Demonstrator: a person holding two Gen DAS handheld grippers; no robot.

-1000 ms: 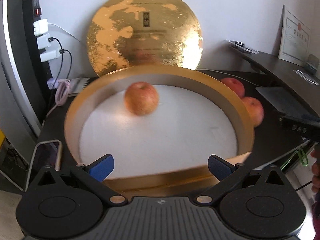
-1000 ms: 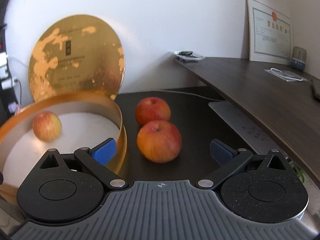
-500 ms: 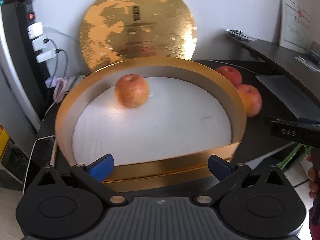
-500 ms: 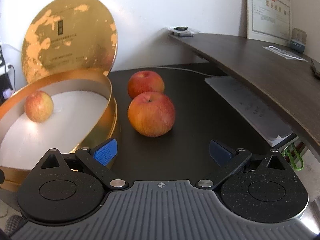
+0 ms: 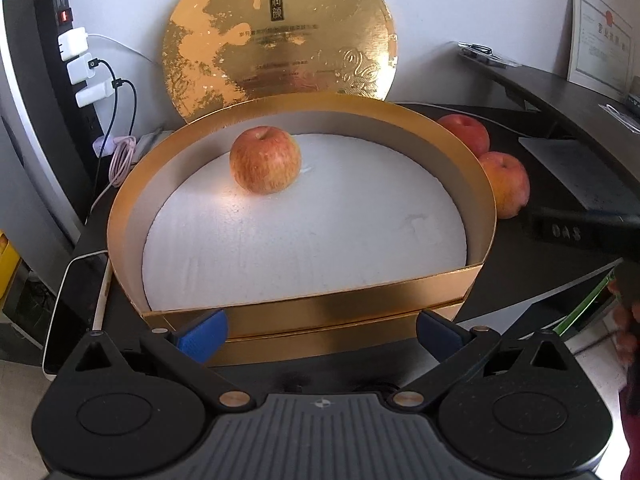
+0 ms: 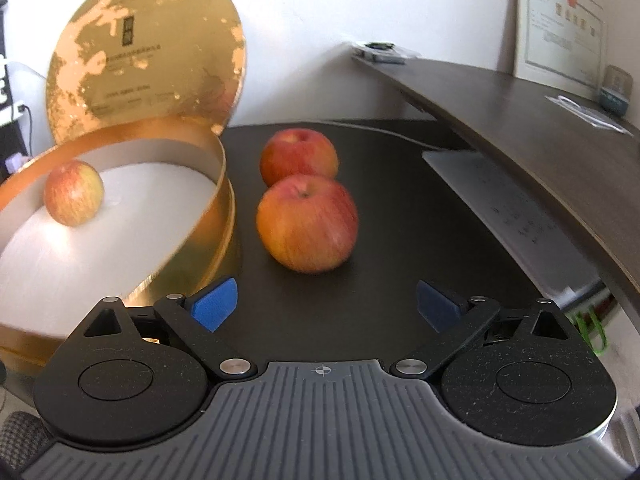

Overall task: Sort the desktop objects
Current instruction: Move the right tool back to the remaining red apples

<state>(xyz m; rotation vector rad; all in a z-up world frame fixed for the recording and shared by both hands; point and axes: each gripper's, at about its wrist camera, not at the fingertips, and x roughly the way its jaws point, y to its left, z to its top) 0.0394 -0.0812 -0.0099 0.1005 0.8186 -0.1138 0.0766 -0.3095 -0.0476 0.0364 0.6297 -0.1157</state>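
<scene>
A round gold box [image 5: 486,216] with a white foam floor holds one apple [image 5: 265,159] near its back left; the box [image 6: 224,184] and that apple [image 6: 73,193] also show in the right wrist view. Two more apples lie on the dark desk right of the box: a near one [image 6: 307,227] [image 5: 506,184] and a far one [image 6: 298,156] [image 5: 464,131]. My left gripper [image 5: 320,334] is open and empty at the box's front wall. My right gripper [image 6: 326,306] is open and empty, just short of the near apple.
The gold lid [image 5: 280,36] leans upright on the wall behind the box. A phone [image 5: 72,312] lies left of the box, chargers and cables [image 5: 96,80] behind it. A keyboard [image 6: 516,216] and a raised desk shelf [image 6: 540,120] stand to the right.
The left gripper has drawn back toward the box's front edge. The right gripper has come forward and lower toward the near apple. The apples have stayed put.
</scene>
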